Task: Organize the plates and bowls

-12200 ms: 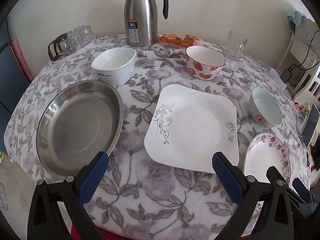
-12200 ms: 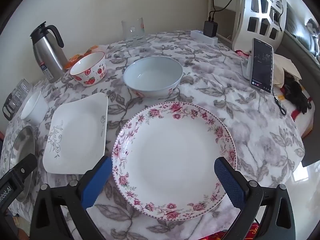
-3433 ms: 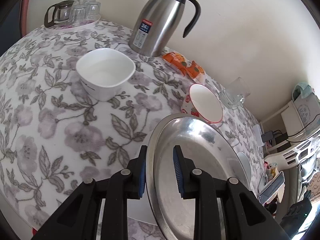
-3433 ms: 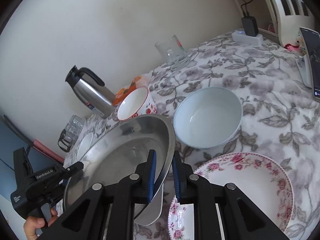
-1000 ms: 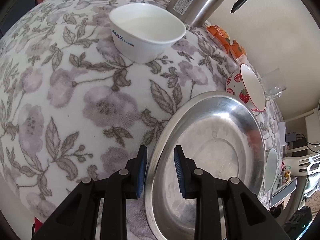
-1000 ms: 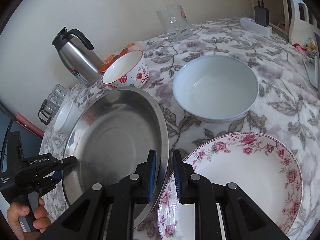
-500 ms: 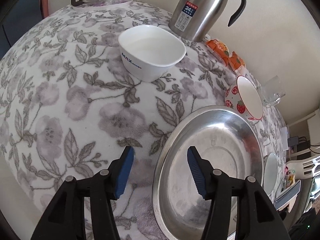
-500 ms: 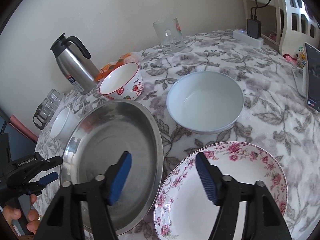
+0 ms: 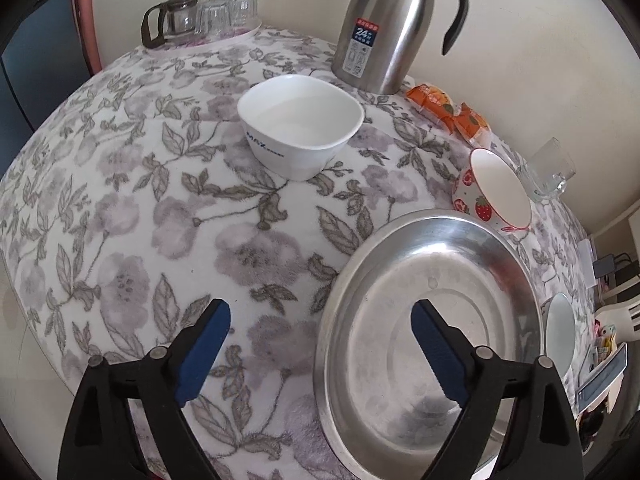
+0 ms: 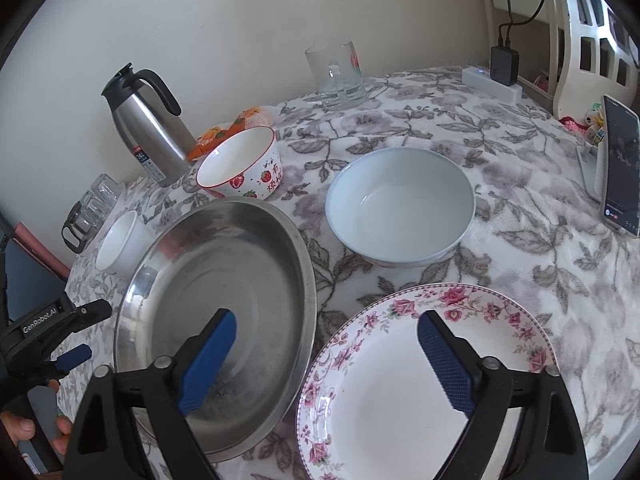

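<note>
Claws both spread wide, nothing held. Left claw point(image 9: 320, 344) straddles the near-left rim of the steel pan point(image 9: 432, 320), one finger over cloth, the other over the pan's inside. Right claw point(image 10: 326, 354) spans the gap between steel pan point(image 10: 216, 292) and floral plate point(image 10: 404, 384), one finger over each. Pan sits flat, mouth up, round so no long axis; its rim almost touches the floral plate and the strawberry bowl point(image 10: 240, 170). Pale bowl point(image 10: 400, 206) stands upright behind the plate, near but apart. White square bowl point(image 9: 300, 124) upright, well apart from the pan with open floral cloth of the worktop point(image 9: 120, 200) left of it. Right view alone shows the floral plate whole, the phone point(image 10: 620, 168) and the left claw's handle in a hand point(image 10: 36, 432). Square plate possibly hidden under the pan; cannot tell. Thermos point(image 9: 392, 24) at the back edge.
</note>
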A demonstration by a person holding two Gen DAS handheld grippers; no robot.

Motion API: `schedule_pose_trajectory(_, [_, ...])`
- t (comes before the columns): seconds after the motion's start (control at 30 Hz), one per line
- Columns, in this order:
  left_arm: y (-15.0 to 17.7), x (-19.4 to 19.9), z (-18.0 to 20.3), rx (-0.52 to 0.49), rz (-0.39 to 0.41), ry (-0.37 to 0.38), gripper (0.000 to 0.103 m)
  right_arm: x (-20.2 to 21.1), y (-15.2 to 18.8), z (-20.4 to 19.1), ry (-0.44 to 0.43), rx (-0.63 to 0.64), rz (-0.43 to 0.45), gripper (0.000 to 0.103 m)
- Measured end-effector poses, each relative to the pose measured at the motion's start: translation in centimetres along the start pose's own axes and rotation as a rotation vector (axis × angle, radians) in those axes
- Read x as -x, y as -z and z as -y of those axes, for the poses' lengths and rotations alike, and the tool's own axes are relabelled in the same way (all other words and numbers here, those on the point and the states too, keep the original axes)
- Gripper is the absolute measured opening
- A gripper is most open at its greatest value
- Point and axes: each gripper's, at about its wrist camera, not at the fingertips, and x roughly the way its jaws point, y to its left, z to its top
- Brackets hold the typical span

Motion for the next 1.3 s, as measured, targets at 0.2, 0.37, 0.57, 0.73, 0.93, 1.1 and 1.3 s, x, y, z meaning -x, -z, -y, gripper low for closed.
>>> schedule_pose_trajectory(0.2, [0.6, 1.3, 1.4, -0.053, 0.056, -0.006, 0.096, 0.9, 0.0, 1.0, 0.002, -0.009, 0.023, 0.103])
schedule_pose_trajectory(0.37, [1.4, 2.5, 2.8, -0.091, 0.094, 0.029, 0.097, 1.8, 0.0, 2.0, 0.013, -0.019, 0.051, 0.103])
schedule_pose_trajectory(0.57, [3.2, 3.6, 6.1, -0.214, 0.125, 0.067, 0.097, 2.8, 0.4, 3.9, 0.042, -0.045, 0.074, 0.103])
schedule_pose_trajectory(0.73, [5.0, 4.7, 8.3, -0.293, 0.151, 0.113, 0.097, 3.3, 0.7, 6.6, 0.082, -0.108, 0.07, 0.103])
schedule_pose_trajectory(0.93, [7.0, 6.0, 10.3, -0.357, 0.154, 0.174, 0.097, 3.8, 1.6, 10.1, 0.124, -0.197, 0.047, 0.103])
schedule_pose_trajectory(1.1, [9.0, 6.5, 11.4, -0.375, 0.089, 0.229, 0.097, 3.9, 2.3, 12.1, 0.129, -0.255, 0.021, 0.103])
schedule_pose_trajectory(1.3, [11.4, 6.5, 12.2, -0.373, -0.015, 0.301, 0.097, 3.2, 2.9, 12.8, 0.137, -0.258, -0.031, 0.103])
